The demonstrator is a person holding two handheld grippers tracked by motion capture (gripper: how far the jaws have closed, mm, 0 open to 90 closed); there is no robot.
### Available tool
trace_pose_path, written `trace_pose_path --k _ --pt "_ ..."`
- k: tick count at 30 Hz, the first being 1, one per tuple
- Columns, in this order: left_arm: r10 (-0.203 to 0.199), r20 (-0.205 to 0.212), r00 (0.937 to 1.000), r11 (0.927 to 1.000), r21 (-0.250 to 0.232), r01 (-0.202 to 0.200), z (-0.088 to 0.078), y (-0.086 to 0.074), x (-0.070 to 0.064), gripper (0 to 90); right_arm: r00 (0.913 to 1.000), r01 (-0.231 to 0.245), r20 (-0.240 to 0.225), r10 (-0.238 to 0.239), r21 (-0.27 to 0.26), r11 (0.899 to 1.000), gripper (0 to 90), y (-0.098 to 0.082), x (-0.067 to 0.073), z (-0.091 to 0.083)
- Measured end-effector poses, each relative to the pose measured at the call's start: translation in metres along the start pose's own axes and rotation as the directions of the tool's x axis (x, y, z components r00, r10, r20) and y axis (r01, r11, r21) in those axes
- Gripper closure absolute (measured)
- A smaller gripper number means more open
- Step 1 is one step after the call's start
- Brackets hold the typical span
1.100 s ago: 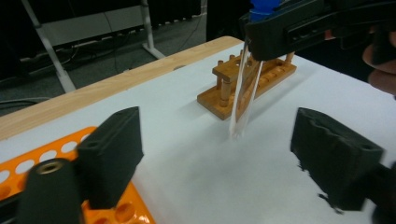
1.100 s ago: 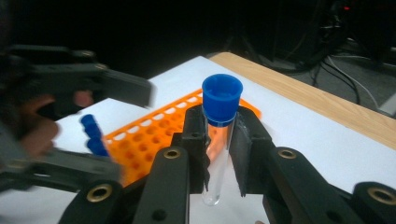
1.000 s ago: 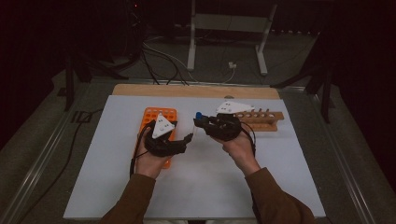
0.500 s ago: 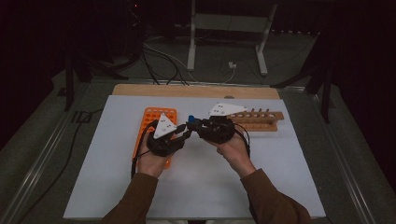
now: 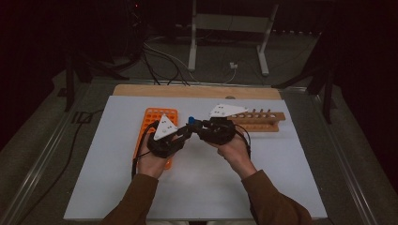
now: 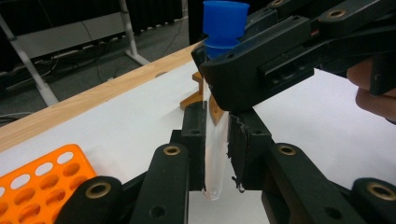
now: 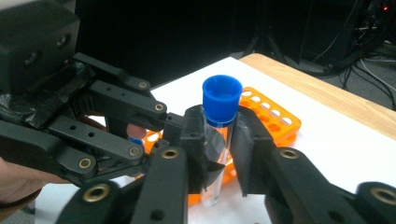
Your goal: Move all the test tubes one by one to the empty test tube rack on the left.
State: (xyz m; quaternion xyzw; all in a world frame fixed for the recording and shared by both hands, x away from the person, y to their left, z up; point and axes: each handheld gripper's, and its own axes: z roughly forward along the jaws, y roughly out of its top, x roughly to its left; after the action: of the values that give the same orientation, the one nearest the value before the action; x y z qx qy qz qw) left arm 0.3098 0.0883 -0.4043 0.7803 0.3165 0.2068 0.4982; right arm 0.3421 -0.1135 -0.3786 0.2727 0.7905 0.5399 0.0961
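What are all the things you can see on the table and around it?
test tube: one, clear with a blue cap, held upright between both grippers above the table's middle
orange rack: one, orange with many holes, on the white surface left of centre
wooden rack: one, light wood with a row of holes, right of centre
table: one, white top with a wooden strip along the far edge
cables: several, dark and white, on the floor behind the table
metal stand: one, pale grey, on the floor at the back
left gripper: one, black, jaws just closed on the tube's lower part
right gripper: one, black, jaws around the tube below its cap, just easing open
hands and sleeves: two, brown sleeves, at the near edge
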Motion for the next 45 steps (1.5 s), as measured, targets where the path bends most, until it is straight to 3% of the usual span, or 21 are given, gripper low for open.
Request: trace_pose_path --k 8,17,25,30,37,45 --pt "-0.020 -0.030 0.9993 0.9998 0.001 0.020 -0.005 0.000 0.009 78.1 0.9998 -0.012 0.013 0.012 -0.030 0.999 44.1 -0.001 -0.009 -0.010" --pt "-0.059 -0.072 0.9957 0.9980 -0.026 0.057 -0.025 -0.005 0.027 78.1 0.9945 -0.015 0.104 0.017 -0.018 1.000 16.8 -0.014 -0.023 -0.021" --pt "-0.096 -0.115 0.9887 0.9951 -0.035 0.093 -0.047 -0.018 0.048 78.1 0.9833 -0.037 0.178 0.039 -0.013 0.999 9.1 -0.031 -0.039 -0.037" --pt "-0.114 -0.133 0.9845 0.9930 -0.046 0.109 -0.059 -0.025 0.057 78.1 0.9735 -0.022 0.228 0.020 0.003 1.000 6.7 -0.040 -0.043 -0.045" --pt "-0.134 -0.158 0.9783 0.9904 -0.056 0.126 -0.072 -0.031 0.066 78.1 0.9681 0.000 0.250 -0.001 0.005 1.000 2.8 -0.046 -0.044 -0.055" --pt "-0.153 -0.179 0.9718 0.9876 -0.062 0.144 -0.083 -0.039 0.072 77.9 0.9620 -0.031 0.271 0.035 -0.018 0.999 0.0 -0.056 -0.051 -0.066"
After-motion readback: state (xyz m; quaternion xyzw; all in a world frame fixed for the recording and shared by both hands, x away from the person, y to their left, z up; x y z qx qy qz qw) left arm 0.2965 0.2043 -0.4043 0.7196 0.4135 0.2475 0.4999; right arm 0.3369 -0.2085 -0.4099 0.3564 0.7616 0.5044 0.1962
